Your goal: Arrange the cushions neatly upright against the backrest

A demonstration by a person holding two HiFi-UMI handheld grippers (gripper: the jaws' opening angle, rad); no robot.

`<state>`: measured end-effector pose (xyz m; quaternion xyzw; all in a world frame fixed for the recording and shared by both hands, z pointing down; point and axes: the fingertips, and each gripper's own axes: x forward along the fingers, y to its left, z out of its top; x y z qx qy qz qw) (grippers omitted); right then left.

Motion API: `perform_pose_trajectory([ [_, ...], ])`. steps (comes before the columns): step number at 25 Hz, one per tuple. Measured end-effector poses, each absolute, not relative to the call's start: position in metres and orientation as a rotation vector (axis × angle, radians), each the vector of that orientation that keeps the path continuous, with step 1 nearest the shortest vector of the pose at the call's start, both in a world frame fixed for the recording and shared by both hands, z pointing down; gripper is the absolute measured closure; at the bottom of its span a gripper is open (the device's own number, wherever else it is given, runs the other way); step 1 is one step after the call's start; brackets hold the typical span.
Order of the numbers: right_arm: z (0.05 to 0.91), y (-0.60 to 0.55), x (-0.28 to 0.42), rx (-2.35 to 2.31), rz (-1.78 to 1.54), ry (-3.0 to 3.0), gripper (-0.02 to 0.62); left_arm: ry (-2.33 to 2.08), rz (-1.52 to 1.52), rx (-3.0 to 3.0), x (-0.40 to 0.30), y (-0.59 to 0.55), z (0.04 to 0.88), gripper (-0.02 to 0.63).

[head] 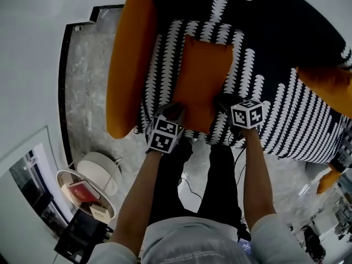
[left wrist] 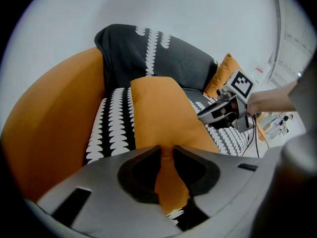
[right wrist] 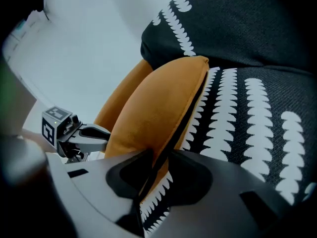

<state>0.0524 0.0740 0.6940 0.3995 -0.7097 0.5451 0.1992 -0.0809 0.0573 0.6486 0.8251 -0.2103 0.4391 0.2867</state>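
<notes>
Both forearms reach from the bottom of the head view to the sofa's front edge, one tool each. Left gripper is clenched on the near edge of the orange cushion; in the left gripper view the fabric is pinched tight between its jaws. Right gripper is clamped on the same near edge further along, and its own view shows the cushion's seam squeezed between the pads. The cushion lies lengthwise on the sofa's patterned seat, beside the sofa's orange armrest, with its far edge pointing at the sofa's dark backrest. I can't tell if it touches the backrest. In the right gripper view the cushion is tilted, with a dark gap under one long side. A second orange cushion sits at the sofa's other end, leaning in the corner. A small round table with a red book stands on the floor off the sofa's armrest side.
</notes>
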Motion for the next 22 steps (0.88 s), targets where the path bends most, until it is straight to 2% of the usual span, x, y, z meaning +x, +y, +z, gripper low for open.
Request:
perform_pose_trajectory([
  [10,0.667,0.056,0.034,1.102,1.532,-1.981,0.568,-0.622,1.164,2.143,-0.101,0.040,0.634,0.499],
  [22,0.635,0.036,0.001,1.004,1.474,-2.010,0.575,-0.751,1.108,2.110,-0.129,0.020,0.598,0.499],
])
